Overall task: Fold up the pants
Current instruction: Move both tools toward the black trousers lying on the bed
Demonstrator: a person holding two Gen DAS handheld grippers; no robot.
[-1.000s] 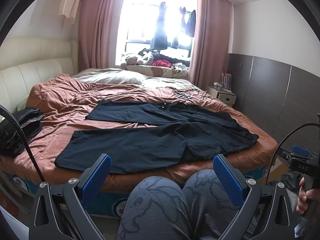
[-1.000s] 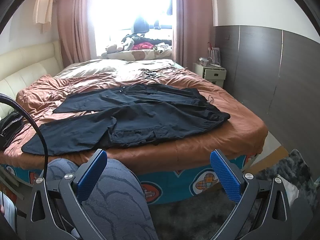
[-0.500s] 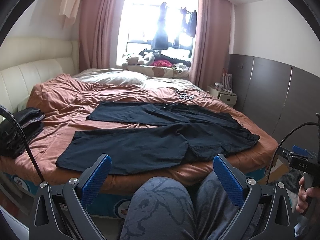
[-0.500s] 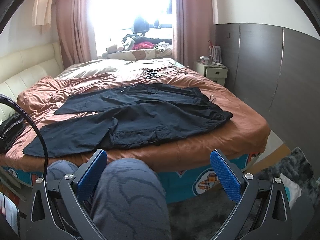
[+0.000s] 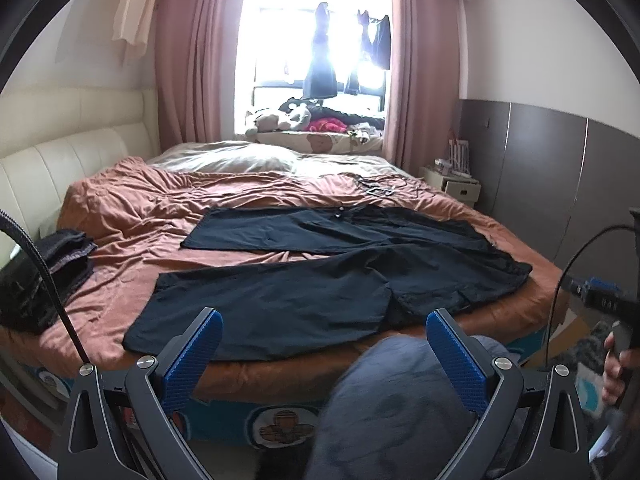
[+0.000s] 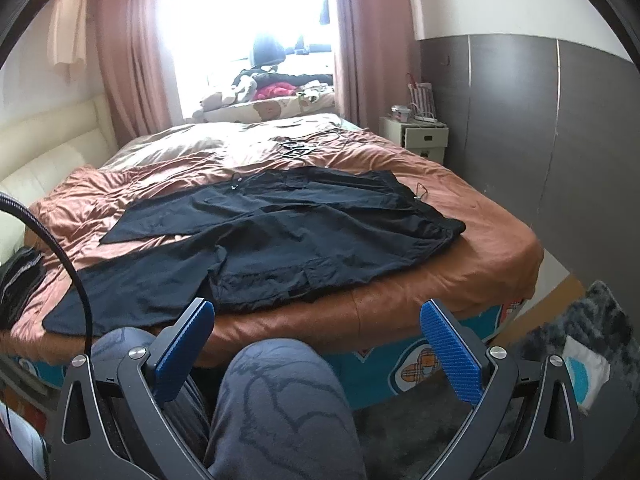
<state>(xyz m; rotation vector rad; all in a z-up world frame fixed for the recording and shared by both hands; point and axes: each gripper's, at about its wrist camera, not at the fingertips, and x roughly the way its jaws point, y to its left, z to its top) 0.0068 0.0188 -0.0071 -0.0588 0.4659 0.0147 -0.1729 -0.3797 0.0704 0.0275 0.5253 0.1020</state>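
Pants [image 5: 320,276] spread flat on bed [image 5: 132,216], no legible writing

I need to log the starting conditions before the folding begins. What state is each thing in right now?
Black pants: spread flat on the bed, legs apart, unfolded.
Left gripper: open, empty, short of the bed.
Right gripper: open, empty, short of the bed.
Bedspread: wrinkled.
Dark clothes pile: stacked at the bed's left edge.
Curtains: drawn open.

- We note the pants [image 5: 280,304]: dark matt cloth, smooth.
- Bedspread [image 5: 160,216]: rust cloth, creased, faint sheen.
- Headboard [image 5: 72,160]: cream padded, leather-like, slightly glossy.
- Left gripper [image 5: 322,346] pads [image 5: 192,356]: blue, ribbed texture.
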